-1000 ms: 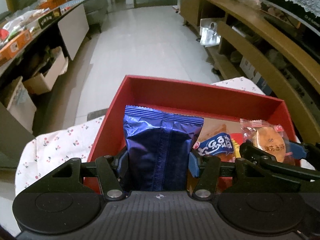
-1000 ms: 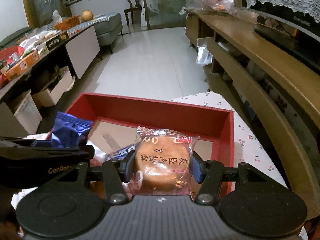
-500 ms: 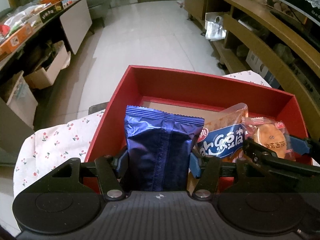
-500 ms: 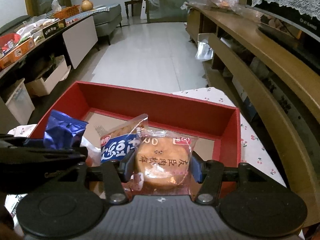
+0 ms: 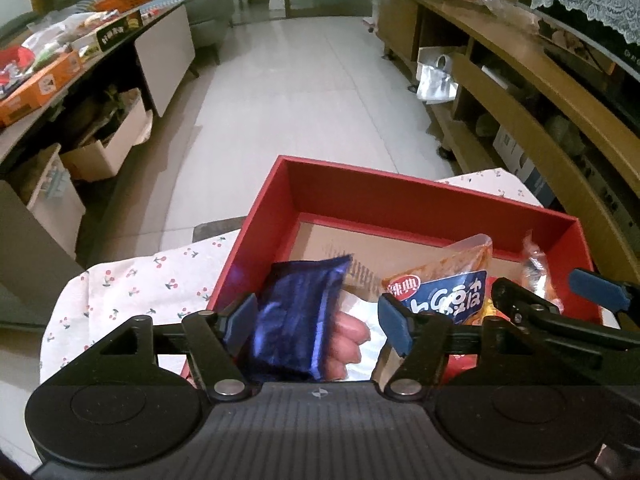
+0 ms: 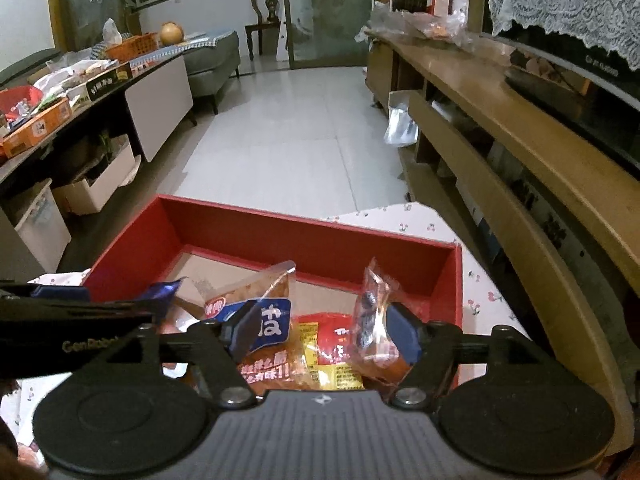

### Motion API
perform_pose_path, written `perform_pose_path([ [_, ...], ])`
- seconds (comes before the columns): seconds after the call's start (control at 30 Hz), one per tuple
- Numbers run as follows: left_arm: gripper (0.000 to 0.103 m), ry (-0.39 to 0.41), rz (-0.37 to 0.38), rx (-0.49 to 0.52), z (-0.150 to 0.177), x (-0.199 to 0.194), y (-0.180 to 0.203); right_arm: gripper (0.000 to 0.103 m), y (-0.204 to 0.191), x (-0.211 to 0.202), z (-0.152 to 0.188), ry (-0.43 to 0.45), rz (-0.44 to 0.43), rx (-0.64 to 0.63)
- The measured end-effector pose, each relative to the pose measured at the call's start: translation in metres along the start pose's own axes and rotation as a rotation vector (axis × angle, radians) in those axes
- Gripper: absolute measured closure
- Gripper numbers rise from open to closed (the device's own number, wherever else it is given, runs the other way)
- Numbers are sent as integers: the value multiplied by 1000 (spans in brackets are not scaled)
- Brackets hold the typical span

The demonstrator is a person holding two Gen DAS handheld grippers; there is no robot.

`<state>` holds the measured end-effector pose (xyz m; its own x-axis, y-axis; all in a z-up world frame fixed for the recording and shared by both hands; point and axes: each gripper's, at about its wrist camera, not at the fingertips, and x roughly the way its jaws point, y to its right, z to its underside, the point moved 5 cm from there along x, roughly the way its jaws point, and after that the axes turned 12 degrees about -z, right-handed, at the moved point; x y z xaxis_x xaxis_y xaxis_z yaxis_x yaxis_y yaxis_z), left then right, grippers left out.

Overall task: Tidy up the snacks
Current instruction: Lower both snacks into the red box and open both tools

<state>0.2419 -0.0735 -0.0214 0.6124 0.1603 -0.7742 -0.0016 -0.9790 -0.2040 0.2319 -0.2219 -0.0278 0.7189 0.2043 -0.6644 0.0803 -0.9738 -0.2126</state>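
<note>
A cherry-print cloth (image 5: 132, 280) carries the red box (image 5: 400, 196) of snacks.

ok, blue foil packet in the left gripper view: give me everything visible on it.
The blue foil packet is glossy, crinkled metallic film with a crimped top edge, tilted with its top toward the right. It hangs over the near left corner of the red box, between the jaws of the left gripper, which have just been opening; the right pad stands clear. Fingers show behind it.

The left gripper (image 6: 52, 320), seen from the right wrist camera, bears "GenRobot", cut off at the end. The orange-and-blue snack bag (image 5: 444, 292) and yellow packet (image 6: 328, 364) carry Chinese characters.
</note>
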Motion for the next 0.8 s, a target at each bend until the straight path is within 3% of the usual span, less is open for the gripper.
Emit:
perform_pose_path([
  [0.8, 26, 50, 66, -56, 5, -47, -20, 25, -11, -56, -2, 93, -35, 38],
])
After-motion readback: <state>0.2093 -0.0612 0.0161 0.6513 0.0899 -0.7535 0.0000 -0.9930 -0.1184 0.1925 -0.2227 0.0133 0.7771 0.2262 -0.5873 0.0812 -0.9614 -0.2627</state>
